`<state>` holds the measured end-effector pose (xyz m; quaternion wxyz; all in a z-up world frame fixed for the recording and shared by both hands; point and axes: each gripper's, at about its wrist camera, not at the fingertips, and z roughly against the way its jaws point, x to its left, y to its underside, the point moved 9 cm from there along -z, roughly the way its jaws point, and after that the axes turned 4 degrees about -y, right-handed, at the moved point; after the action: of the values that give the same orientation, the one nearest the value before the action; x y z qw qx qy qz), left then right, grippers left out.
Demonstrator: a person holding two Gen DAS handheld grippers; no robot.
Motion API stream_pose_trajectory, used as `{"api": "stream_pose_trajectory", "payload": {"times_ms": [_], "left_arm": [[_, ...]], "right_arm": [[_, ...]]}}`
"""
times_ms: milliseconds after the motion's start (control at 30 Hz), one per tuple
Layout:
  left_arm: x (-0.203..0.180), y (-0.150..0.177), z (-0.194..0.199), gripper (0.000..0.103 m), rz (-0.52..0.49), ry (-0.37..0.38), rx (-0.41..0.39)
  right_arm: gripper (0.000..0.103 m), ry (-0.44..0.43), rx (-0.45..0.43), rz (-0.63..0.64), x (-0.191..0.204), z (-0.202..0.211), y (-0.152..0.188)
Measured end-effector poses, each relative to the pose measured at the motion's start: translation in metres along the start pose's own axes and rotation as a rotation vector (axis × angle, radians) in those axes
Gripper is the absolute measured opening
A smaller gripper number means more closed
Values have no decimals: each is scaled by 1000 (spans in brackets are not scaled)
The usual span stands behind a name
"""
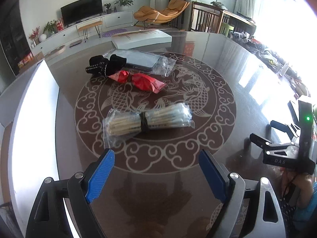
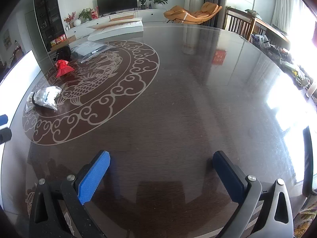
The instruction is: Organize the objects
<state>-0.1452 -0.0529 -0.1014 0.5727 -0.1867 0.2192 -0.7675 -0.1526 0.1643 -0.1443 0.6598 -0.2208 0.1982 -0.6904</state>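
Note:
On the dark glass table (image 1: 227, 75) lies a banded bundle of wrapped chopsticks (image 1: 147, 122), just ahead of my left gripper (image 1: 156, 168), which is open with nothing between its blue pads. Beyond the bundle are a red packet (image 1: 138, 80), a black cloth piece (image 1: 105, 65) and a clear bag with a grey item (image 1: 142, 60). My right gripper (image 2: 161, 164) is open over bare table (image 2: 198, 99), far right of these things. From there the bundle (image 2: 44, 98), red packet (image 2: 63, 69), black cloth (image 2: 63, 52) and clear bag (image 2: 89, 49) sit at the left.
A white open box wall (image 1: 29, 103) stands along the table's left edge, and a flat white box (image 1: 141, 37) lies at the far side. A person's hand (image 1: 301, 182) holds the right gripper's body at the right. Wooden chairs (image 2: 239, 25) stand behind the table.

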Motion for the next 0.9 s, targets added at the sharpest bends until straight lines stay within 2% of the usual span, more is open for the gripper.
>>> {"api": "stream_pose_trajectory", "payload": {"times_ms": [167,333,467,567,700,900], "left_arm": [[5,-40,-5,86,160,-5,-45],[-5,-60,-43,86,170,-117,-28],[-14,-50,-68,86,167,-139,16],[-16,-42,-67,86,106,-179,12],[-11,-23,-54,86,65,-163,21],[5,5,-30,86,68,-140,23]], "right_arm": [[103,-1,0,0,0,0,0],[103,-2,0,0,0,0,0],[103,-2,-2,1,1,0,0],[103,-2,-2,2,1,0,0],[103,-2,-2,2,1,0,0],[103,-3,-2,2,1,-1,0]]}}
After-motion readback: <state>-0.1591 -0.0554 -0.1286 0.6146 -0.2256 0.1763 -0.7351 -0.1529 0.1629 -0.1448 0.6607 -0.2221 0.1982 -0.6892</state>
